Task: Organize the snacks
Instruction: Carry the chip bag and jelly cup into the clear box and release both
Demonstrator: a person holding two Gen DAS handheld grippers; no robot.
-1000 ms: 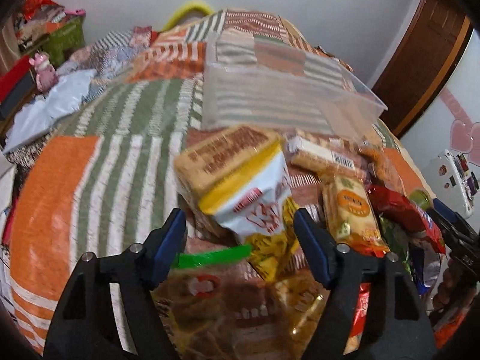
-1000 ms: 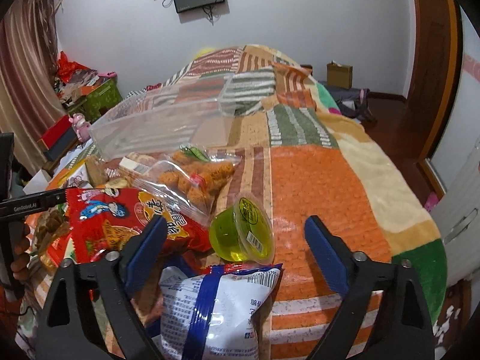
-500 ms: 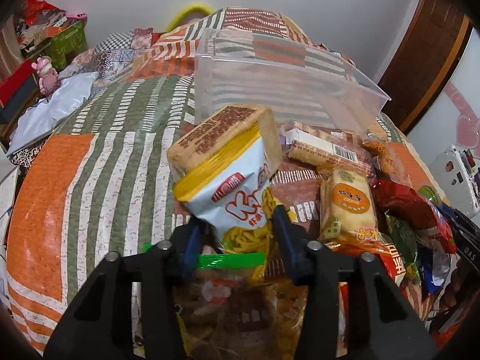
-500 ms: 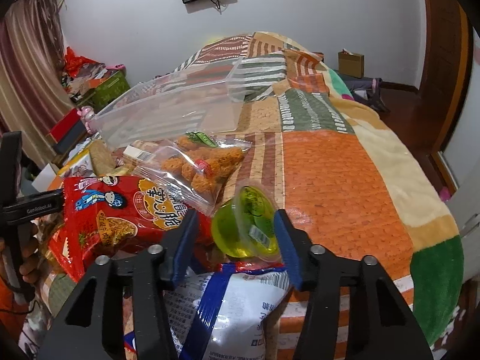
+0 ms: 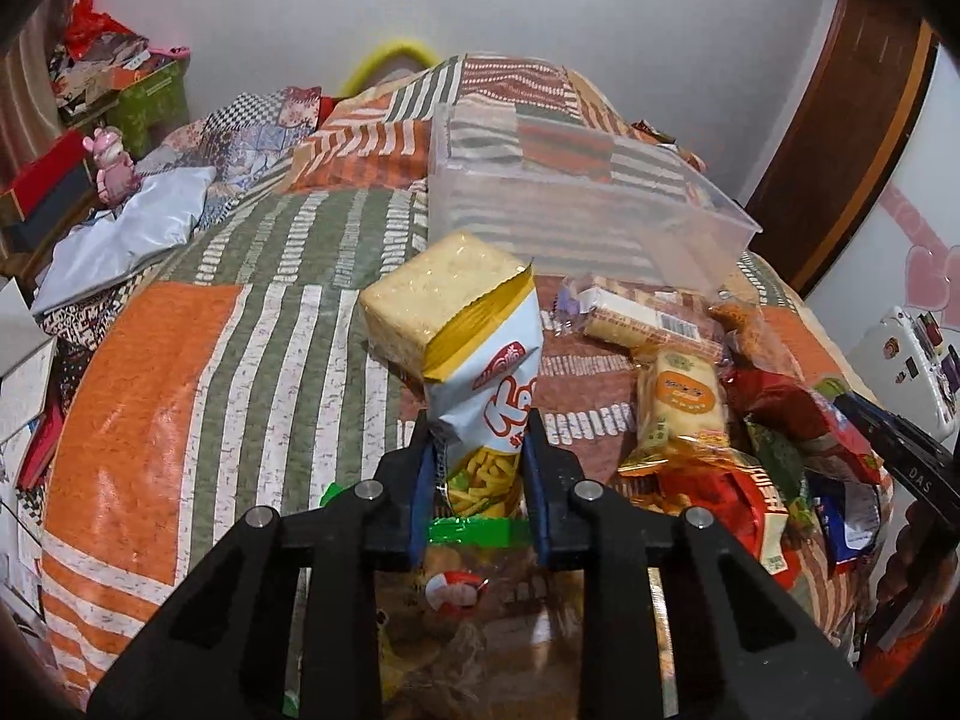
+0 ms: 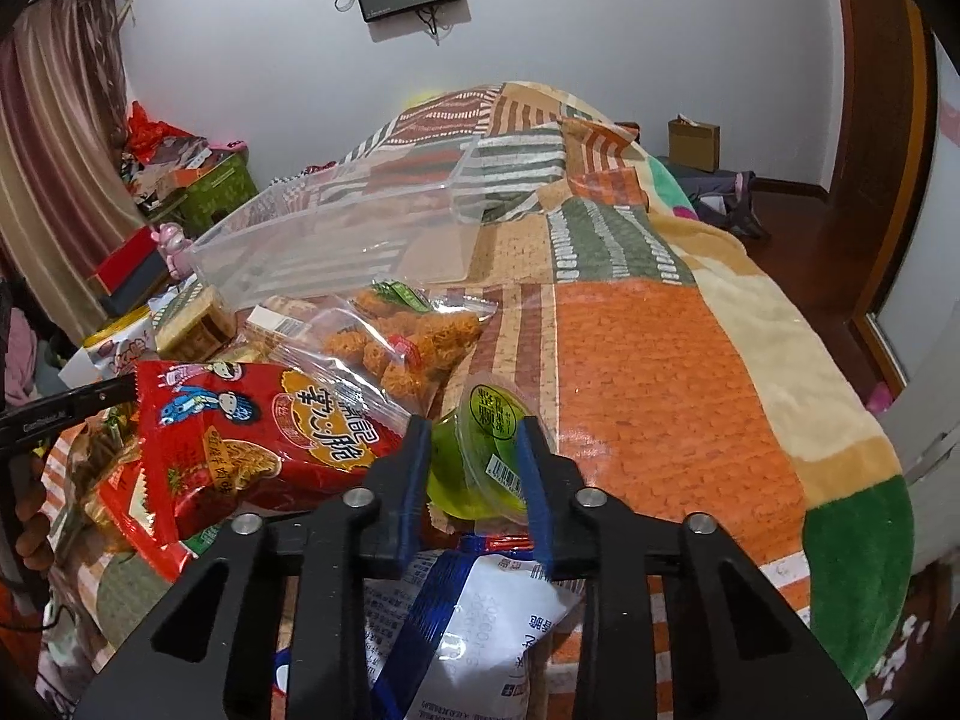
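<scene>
My left gripper [image 5: 477,447] is shut on a white and yellow snack bag [image 5: 480,372], held upright above the pile on the bed. A pale cracker pack [image 5: 438,291] lies behind the bag. My right gripper [image 6: 477,456] is shut on a green jelly cup [image 6: 474,456], lifted a little off the quilt. A clear plastic bin stands beyond the pile in both views [image 5: 576,210] [image 6: 336,240]. A red snack bag [image 6: 240,438], a clear bag of orange snacks [image 6: 408,342] and a blue and white bag [image 6: 480,618] lie around the right gripper.
Several more snack packs [image 5: 678,408] lie heaped on the patchwork quilt [image 5: 198,372]. Boxes and a green stool [image 5: 150,96] stand to the left of the bed. A door [image 5: 840,138] and a white appliance [image 5: 906,360] are on the right. The right half of the quilt [image 6: 660,372] is open.
Both grippers went from wide open to shut: the left closed on the white and yellow bag, the right on the green jelly cup. Both objects are now lifted slightly.
</scene>
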